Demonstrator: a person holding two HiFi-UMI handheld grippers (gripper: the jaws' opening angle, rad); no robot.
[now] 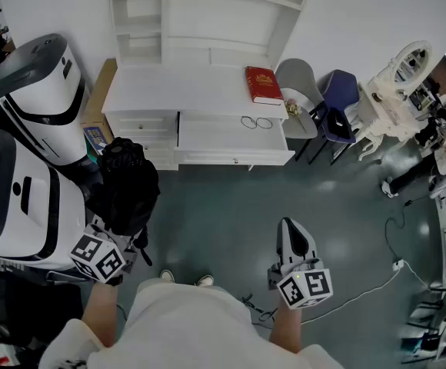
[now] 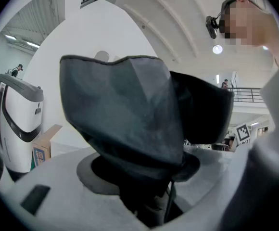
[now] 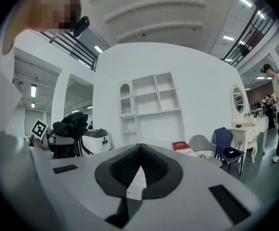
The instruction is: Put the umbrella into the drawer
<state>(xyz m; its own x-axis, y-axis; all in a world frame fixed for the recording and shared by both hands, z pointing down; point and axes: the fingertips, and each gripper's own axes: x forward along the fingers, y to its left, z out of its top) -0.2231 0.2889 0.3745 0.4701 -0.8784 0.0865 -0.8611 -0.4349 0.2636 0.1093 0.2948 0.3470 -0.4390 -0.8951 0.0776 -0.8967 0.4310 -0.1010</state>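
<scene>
Umbrella (image 1: 128, 181): in the head view it is folded, black and bunched above your left gripper (image 1: 121, 231), well apart from the drawer (image 1: 231, 141). That drawer stands pulled out of the white worktop (image 1: 169, 87), so the way in looks ready. Glasses (image 1: 256, 122) lie at its back; I cannot tell whether they are inside it or on the worktop's edge. A red book (image 1: 264, 84) sits on the worktop behind. Your right gripper (image 1: 294, 254) hangs over the floor to the right, probably to keep clear of the carry.

In the left gripper view the umbrella fills the frame. Your fingers (image 2: 89, 174) are clamped on its lower end, part-way apart because the bundle fills the gap. Gripping it there leaves the bulk out front, which should suit feeding that end into the drawer first.

In the right gripper view your fingers meet at their tips with nothing between them. The book shows ahead and the umbrella off to the left.
</scene>
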